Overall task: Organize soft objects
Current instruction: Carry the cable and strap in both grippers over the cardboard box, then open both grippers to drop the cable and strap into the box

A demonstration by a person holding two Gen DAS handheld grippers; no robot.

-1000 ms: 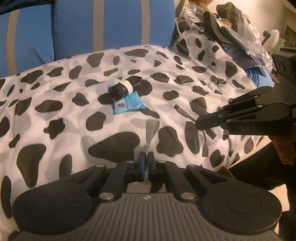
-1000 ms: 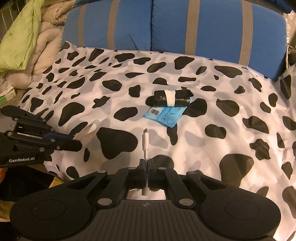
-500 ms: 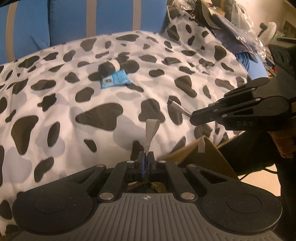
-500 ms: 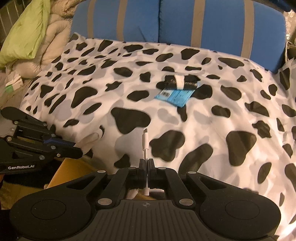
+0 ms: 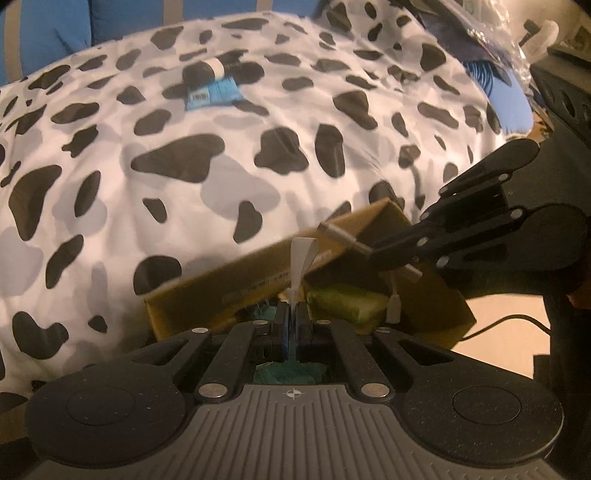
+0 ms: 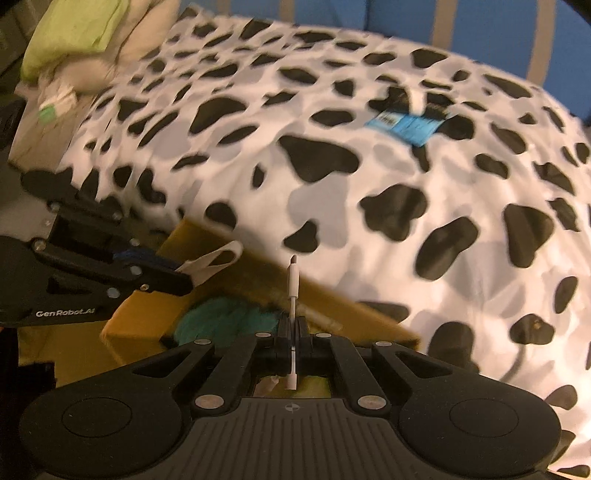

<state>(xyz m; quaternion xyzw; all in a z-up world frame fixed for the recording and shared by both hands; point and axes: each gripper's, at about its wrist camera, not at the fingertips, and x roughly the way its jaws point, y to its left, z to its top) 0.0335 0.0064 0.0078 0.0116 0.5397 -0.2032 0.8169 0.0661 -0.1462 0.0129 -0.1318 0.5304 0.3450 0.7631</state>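
Observation:
My left gripper is shut on a white looped strip that sticks up from its tips. My right gripper is shut on a short white cable adapter with its metal plug pointing forward. Both hang over an open cardboard box at the edge of the bed. In the right wrist view the left gripper comes in from the left with the strip above the box. A teal soft thing and a green one lie in the box.
The bed carries a cow-print cover. On it, farther back, lie a blue packet and a black roll with a white band. Blue cushions stand behind, green and beige bedding is piled at the left, and clutter sits at the right.
Both grippers have drawn back from over the bed to its near edge and tipped downward. The cardboard box with its soft contents has come into view under them. Both grips are unchanged.

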